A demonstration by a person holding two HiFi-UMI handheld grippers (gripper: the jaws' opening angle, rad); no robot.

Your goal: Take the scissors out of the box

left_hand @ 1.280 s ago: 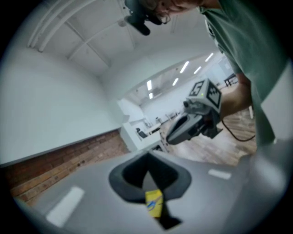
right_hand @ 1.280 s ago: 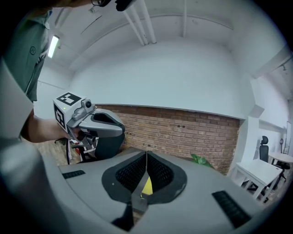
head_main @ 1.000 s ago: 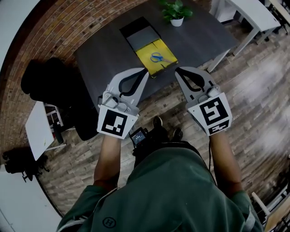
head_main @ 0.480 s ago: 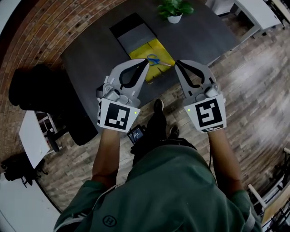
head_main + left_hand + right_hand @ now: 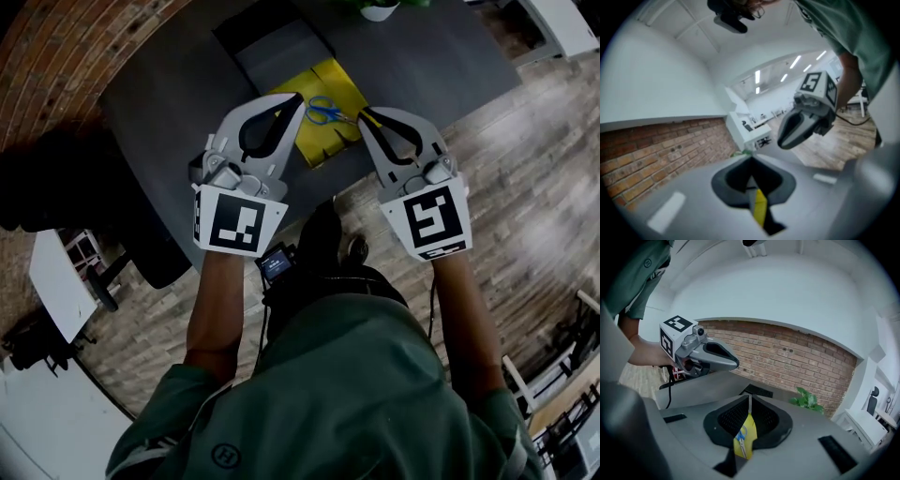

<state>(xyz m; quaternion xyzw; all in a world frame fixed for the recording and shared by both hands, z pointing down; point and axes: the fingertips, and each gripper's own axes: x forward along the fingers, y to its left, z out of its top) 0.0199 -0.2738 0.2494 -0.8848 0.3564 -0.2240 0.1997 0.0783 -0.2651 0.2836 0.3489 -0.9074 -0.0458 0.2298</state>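
Note:
The blue-handled scissors (image 5: 326,111) lie in the yellow-lined open box (image 5: 314,141) on the dark grey table (image 5: 178,103). My left gripper (image 5: 298,96) is shut, its tip above the box's left edge. My right gripper (image 5: 362,113) is shut too, with its tip just right of the scissors. Neither holds anything. In the right gripper view the scissors (image 5: 740,437) show on yellow through the slit below the closed jaws, and the left gripper (image 5: 705,355) hangs at the left. In the left gripper view only a yellow strip of the box (image 5: 760,208) shows.
The box's dark lid (image 5: 272,52) lies open behind it. A potted plant (image 5: 380,9) stands at the table's far edge. A black chair (image 5: 56,178) and a small white table (image 5: 56,286) are on the left, on wooden floor (image 5: 525,159).
Both grippers have moved forward over the table edge and now reach the box. The table and box have drawn nearer in the head view. Both jaws stayed shut.

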